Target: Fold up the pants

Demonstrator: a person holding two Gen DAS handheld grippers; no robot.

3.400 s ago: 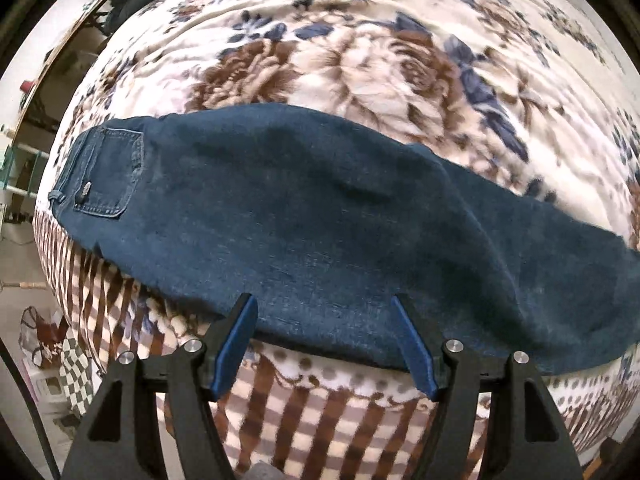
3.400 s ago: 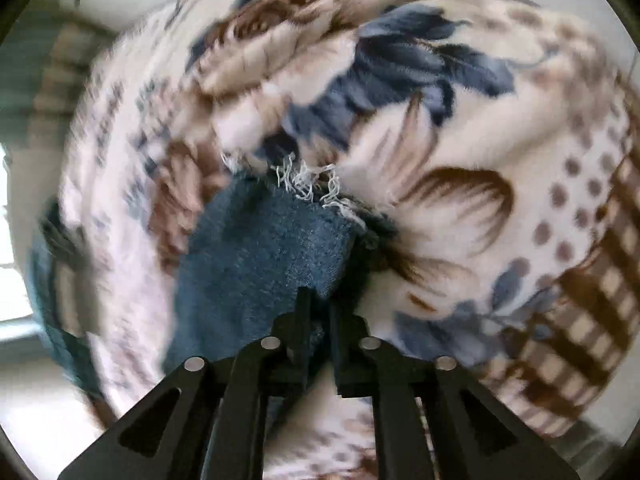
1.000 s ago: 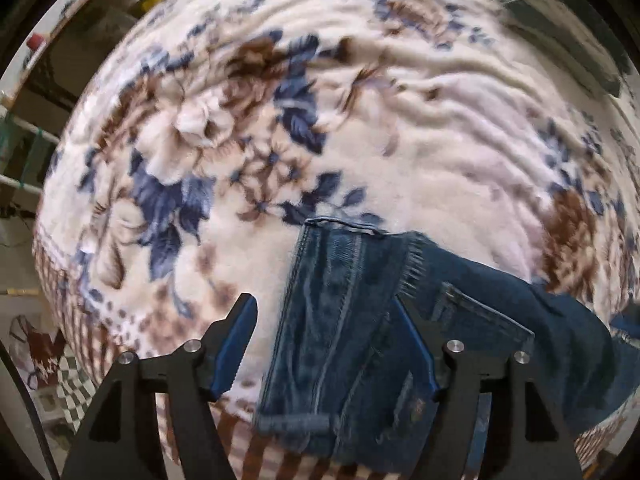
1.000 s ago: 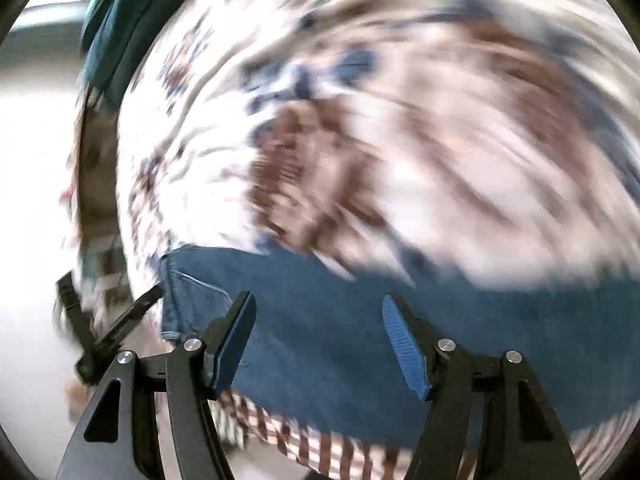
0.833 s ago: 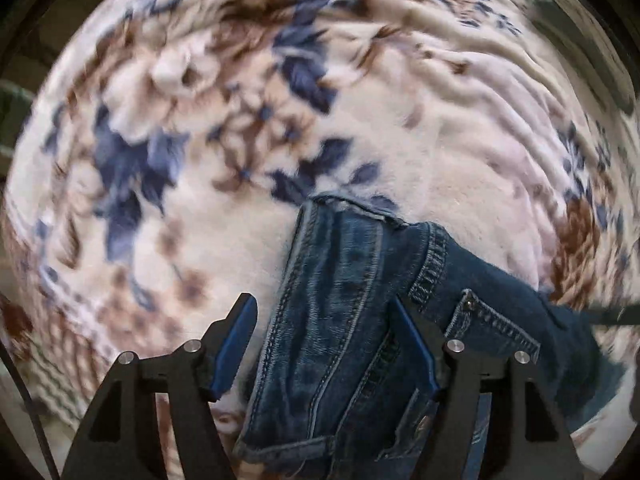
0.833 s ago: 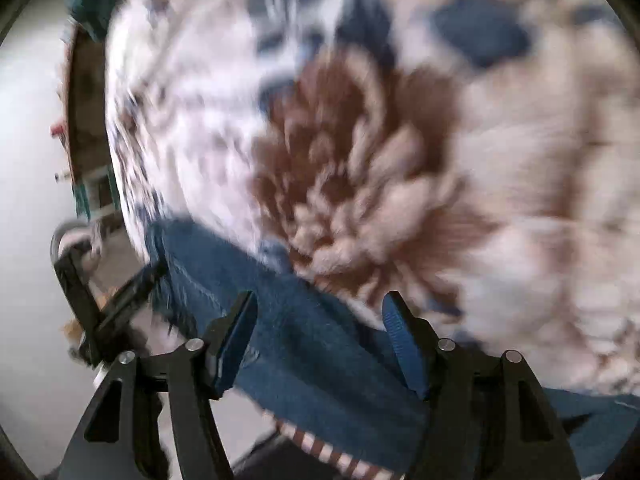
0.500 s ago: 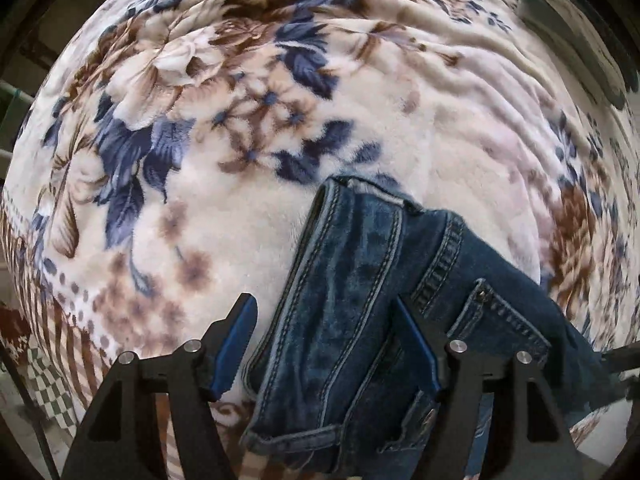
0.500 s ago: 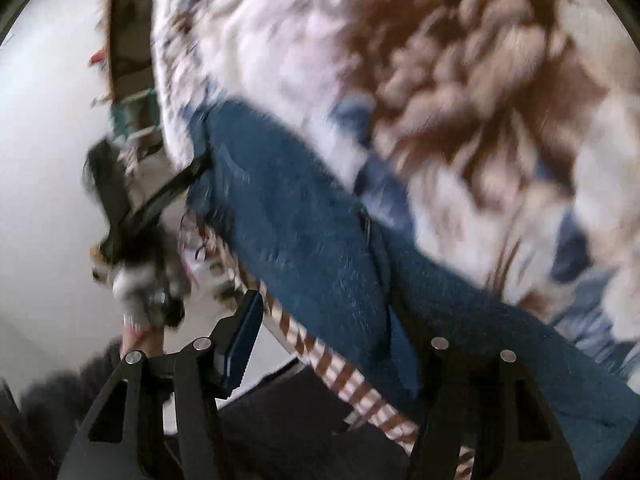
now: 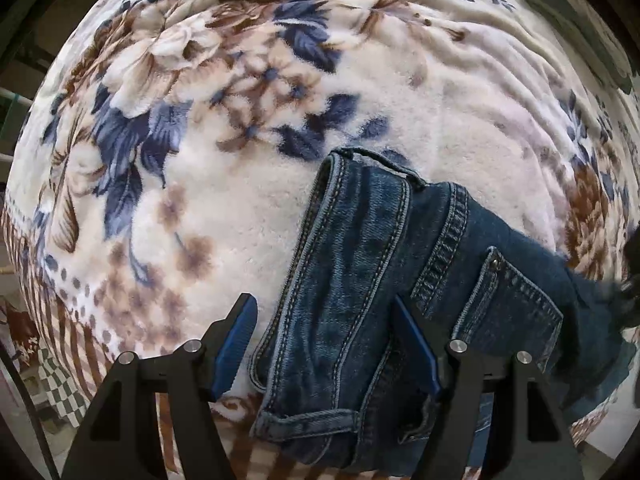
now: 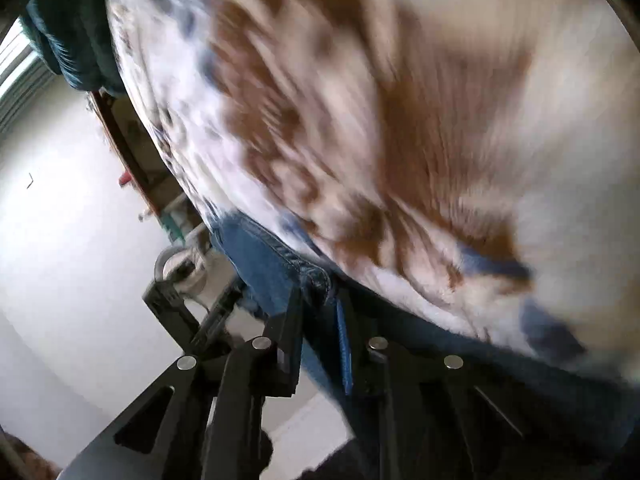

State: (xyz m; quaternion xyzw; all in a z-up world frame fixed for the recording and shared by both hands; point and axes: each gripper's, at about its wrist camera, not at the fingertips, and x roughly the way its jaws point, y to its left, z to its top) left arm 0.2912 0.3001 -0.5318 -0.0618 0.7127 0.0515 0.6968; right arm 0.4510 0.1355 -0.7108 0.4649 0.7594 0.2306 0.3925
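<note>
I hold the left tool [image 9: 326, 344] open, straddling the waistband of the pants [image 9: 360, 280] on the bed [image 9: 240, 200], their length running rightward to my closing right tool [image 10: 320, 320], denim between its jaws.

jeans [image 9: 360, 280] waistband sits between the wide-apart pads of the left gripper [image 9: 326, 344], on a floral blanket [image 9: 240, 100].
</note>
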